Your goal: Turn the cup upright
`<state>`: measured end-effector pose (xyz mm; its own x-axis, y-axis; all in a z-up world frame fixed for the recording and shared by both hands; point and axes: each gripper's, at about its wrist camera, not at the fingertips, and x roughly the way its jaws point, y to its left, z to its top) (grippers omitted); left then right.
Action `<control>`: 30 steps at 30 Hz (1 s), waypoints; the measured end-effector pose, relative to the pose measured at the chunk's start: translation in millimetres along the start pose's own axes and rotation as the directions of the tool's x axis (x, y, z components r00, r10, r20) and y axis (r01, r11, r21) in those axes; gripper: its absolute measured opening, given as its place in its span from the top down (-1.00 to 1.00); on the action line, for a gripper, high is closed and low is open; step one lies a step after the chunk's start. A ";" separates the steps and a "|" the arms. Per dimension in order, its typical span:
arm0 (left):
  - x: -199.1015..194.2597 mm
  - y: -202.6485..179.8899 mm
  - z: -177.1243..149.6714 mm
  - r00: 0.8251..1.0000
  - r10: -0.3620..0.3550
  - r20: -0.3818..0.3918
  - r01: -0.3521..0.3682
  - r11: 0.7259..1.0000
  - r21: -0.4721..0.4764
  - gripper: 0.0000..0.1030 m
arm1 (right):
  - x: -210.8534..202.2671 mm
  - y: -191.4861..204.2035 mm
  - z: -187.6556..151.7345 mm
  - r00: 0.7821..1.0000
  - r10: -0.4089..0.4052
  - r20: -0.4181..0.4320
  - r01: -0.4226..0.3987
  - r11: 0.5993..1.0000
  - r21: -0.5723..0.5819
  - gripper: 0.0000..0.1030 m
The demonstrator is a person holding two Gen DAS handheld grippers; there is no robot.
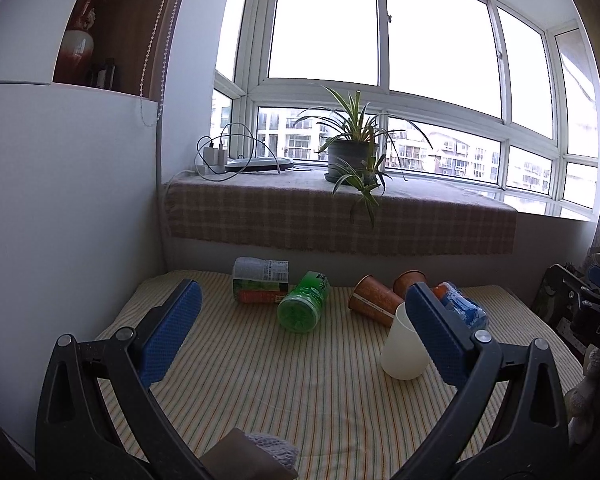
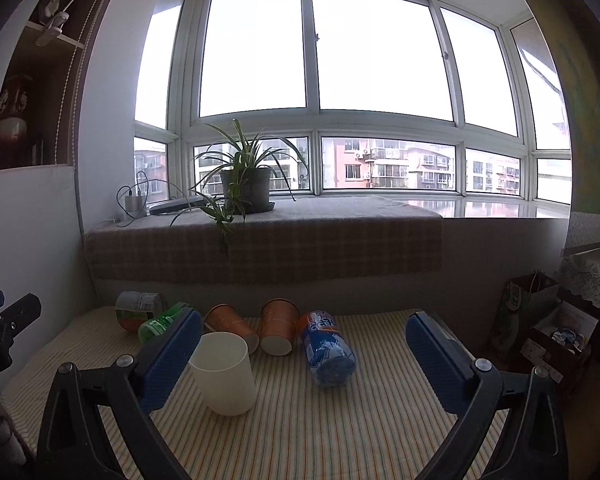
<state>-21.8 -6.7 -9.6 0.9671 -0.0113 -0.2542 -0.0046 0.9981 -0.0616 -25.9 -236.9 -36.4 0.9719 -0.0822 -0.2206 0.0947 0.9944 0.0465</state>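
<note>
White translucent plastic cup [image 2: 225, 374] stands on the striped table [image 2: 340, 420], beside toppled copper cups [image 2: 278, 332]; right gripper [image 2: 304, 354] and left gripper [image 1: 304, 332] hover, fingers spread, holding nothing.

White cup [image 2: 224, 374] [image 1: 404, 346], seemingly upright, on striped cloth.

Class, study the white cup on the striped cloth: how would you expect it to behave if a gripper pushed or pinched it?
The white cup looks thin and translucent, so it is probably light and would slide or topple under a nudge. Its walls may flex if pinched hard. It stands on its wider end on the striped cloth, which likely steadies it somewhat.
</note>
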 end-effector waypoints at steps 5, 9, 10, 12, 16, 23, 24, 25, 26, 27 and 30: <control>-0.6 -0.3 0.2 1.000 0.003 0.001 -0.003 1.000 -0.002 -1.00 | 0.4 0.0 -1.4 1.000 0.001 -0.004 -0.001 1.000 0.000 -1.00; -0.9 0.2 0.5 1.000 0.005 0.002 -0.005 1.000 -0.004 -1.00 | 0.0 -0.6 -1.3 1.000 0.003 -0.006 -0.003 1.000 0.003 -1.00; -0.8 0.3 0.6 1.000 0.005 0.003 -0.005 1.000 -0.004 -1.00 | 0.1 -0.6 -1.2 1.000 0.002 -0.006 -0.002 1.000 0.002 -1.00; -0.9 0.1 0.7 1.000 0.007 0.004 -0.007 1.000 -0.005 -1.00 | 0.1 -0.8 -1.4 1.000 0.002 -0.007 -0.002 1.000 0.004 -1.00; -1.4 0.2 0.6 1.000 0.009 0.002 -0.009 1.000 -0.005 -1.00 | 0.6 -1.3 -0.8 1.000 0.003 -0.009 -0.003 1.000 0.005 -1.00; -2.3 0.7 0.7 1.000 0.011 0.000 -0.011 1.000 -0.007 -1.00 | 0.8 -1.1 -1.4 1.000 0.003 -0.013 -0.003 1.000 0.004 -1.00; -2.3 0.7 0.8 1.000 0.012 0.000 -0.012 1.000 -0.006 -1.00 | 0.8 -1.2 -1.5 1.000 0.003 -0.012 -0.003 1.000 0.004 -1.00; -2.1 0.8 0.9 1.000 0.012 0.000 -0.012 1.000 -0.006 -1.00 | 0.9 -1.1 -1.5 1.000 0.002 -0.012 -0.002 1.000 0.003 -1.00; -2.3 0.9 0.9 1.000 0.011 0.000 -0.011 1.000 -0.006 -1.00 | 1.2 -1.1 -1.4 1.000 0.002 -0.014 -0.002 1.000 0.003 -1.00; -2.2 1.0 0.9 1.000 0.011 0.000 -0.011 1.000 -0.006 -1.00 | 1.6 -1.2 -1.4 1.000 0.002 -0.015 -0.002 1.000 0.004 -1.00; -1.9 1.1 0.9 1.000 0.013 0.000 -0.013 1.000 -0.006 -1.00 | 2.1 -1.4 -1.8 1.000 0.004 -0.019 -0.004 1.000 0.004 -1.00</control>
<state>-23.4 -5.4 -8.3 0.9668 0.0018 -0.2554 -0.0189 0.9977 -0.0644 -24.3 -238.3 -38.7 0.9681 -0.0770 -0.2385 0.0918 0.9944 0.0516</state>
